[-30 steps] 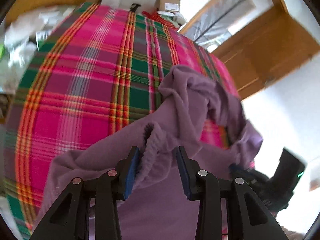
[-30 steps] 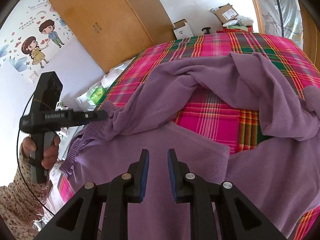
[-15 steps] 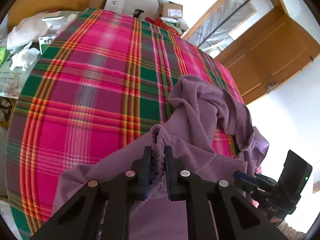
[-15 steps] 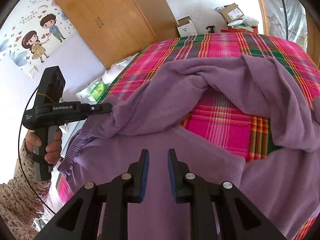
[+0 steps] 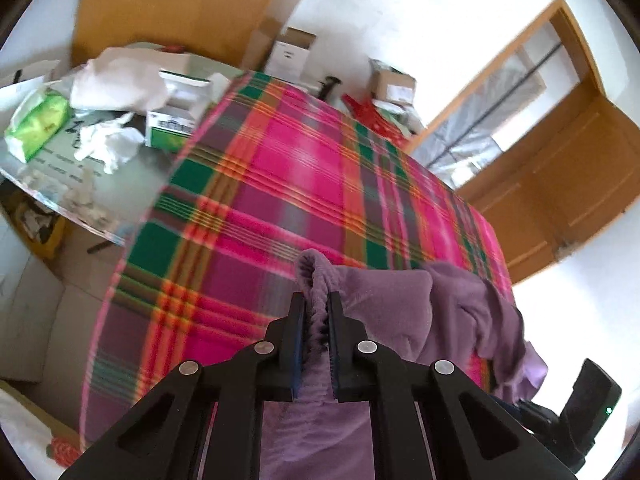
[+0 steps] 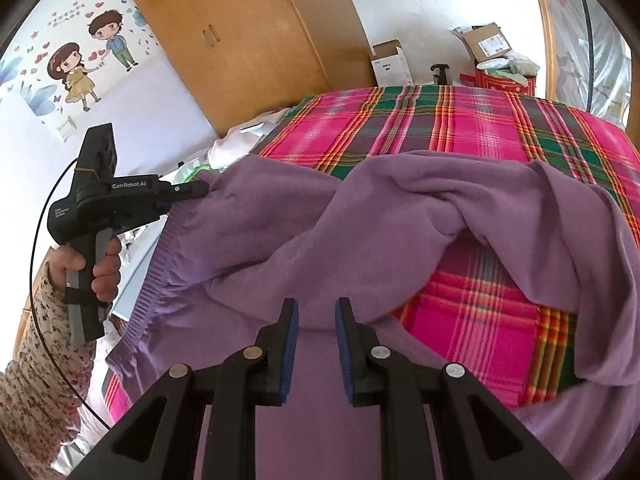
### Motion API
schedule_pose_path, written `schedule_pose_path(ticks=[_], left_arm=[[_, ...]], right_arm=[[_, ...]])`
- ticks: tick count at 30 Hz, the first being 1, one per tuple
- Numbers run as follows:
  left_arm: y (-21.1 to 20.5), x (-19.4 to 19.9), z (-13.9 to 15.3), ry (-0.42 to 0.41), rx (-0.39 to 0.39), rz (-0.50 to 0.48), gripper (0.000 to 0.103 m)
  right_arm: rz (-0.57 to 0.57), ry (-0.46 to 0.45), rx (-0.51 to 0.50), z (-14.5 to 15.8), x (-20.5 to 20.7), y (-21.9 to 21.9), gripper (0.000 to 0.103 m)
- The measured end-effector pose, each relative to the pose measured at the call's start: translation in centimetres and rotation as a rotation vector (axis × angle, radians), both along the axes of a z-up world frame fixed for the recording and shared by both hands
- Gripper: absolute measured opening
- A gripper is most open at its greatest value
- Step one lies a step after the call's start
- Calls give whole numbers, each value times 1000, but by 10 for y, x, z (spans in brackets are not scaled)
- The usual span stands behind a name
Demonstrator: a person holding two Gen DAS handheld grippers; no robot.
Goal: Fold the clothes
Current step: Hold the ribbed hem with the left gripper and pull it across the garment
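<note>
Plainly "GenRobot.AI" on left gripper (image 6: 202, 191).

A purple knit sweater (image 6: 360, 220) lies rumpled across the plaid bedspread (image 6: 460, 128). Its ribbed hem (image 5: 316, 300) is bunched and raised off the bedspread, and one part is draped over in a loose arch, with bare plaid showing beneath.

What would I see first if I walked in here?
The bright pink and green plaid blanket covering the bed, with a rumpled purple sweater spread over its near end. The left hand-held gripper pinches the sweater's ribbed hem, and cartoon stickers of a boy and girl brighten the wall at left.
</note>
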State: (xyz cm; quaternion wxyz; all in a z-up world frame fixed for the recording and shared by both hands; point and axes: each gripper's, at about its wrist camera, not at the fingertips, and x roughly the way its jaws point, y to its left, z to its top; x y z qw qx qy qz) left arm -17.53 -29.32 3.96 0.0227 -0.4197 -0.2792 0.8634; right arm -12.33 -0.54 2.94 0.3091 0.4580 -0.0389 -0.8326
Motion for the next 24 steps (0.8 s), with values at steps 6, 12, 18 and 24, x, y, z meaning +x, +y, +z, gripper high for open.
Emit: schedule_pose_path(ticks=[6, 12, 18, 24], left_arm=[[-30, -17, -14, -20, -13, 107, 10], [-52, -24, -35, -68, -16, 184, 10], [-64, -22, -46, -90, -6, 210, 10], [-60, -11, -41, -96, -26, 187, 11]], right_arm=[[-3, 0, 6, -2, -8, -8, 19], [-20, -23, 7, -8, -18, -8, 19], [-29, -46, 0, -14, -20, -7, 19], [-31, -38, -9, -10, -12, -3, 19]])
